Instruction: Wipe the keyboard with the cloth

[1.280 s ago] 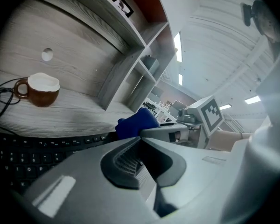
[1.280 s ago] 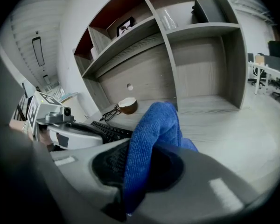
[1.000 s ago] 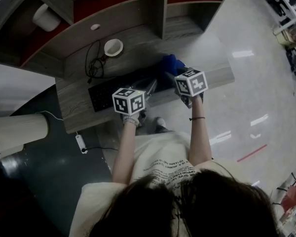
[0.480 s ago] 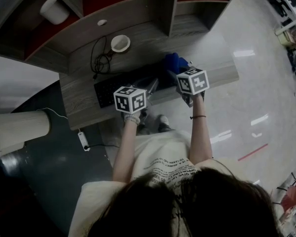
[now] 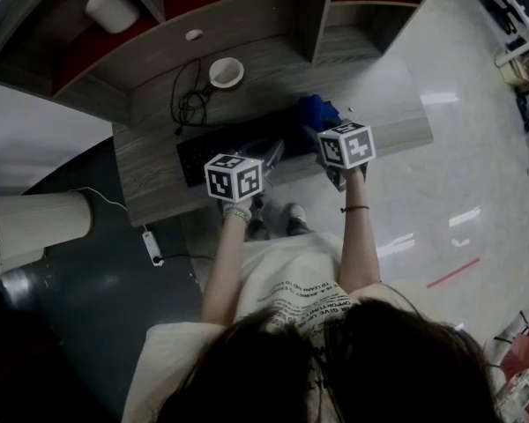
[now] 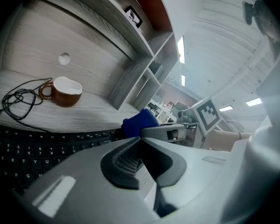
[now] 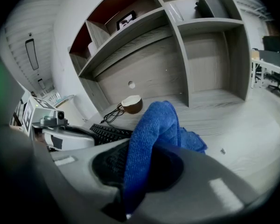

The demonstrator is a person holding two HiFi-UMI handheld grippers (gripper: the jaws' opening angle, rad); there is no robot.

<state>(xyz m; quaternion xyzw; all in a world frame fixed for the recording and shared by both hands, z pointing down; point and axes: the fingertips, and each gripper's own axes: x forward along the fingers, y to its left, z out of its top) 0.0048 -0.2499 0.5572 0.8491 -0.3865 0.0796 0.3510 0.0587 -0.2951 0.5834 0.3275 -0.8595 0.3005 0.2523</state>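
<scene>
A black keyboard [image 5: 219,150] lies along the front edge of the wood-grain counter [image 5: 370,77]. The blue cloth [image 7: 155,125] is at the keyboard's right end. The right gripper [image 7: 141,171] has its jaws clamped on it. A fold of the fabric rises from between the dark pads, and the rest drops in a heap onto the counter just beyond. From the head view the cloth looks to be touching the keyboard's right end, though the marker cube covers that spot and I cannot be sure.

The left gripper [image 6: 140,141] hangs over the right half of the keyboard, near its front edge. Its jaws are pressed together at the tips, with nothing between them. The keys run off to the left beneath it, and the cloth shows as a blue lump past the keyboard's far right corner.

Behind the keyboard, toward its left half, stands a brown mug [image 6: 63,92] with a white inside, its handle turned to the left. A tangled black cable [image 6: 19,99] lies just left of the mug and trails toward the keyboard's back edge. Open shelving [image 7: 177,27] with red back panels rises behind the keyboard, at the back of the counter. The person's forearms [image 5: 360,236] reach toward the keyboard from the front.
</scene>
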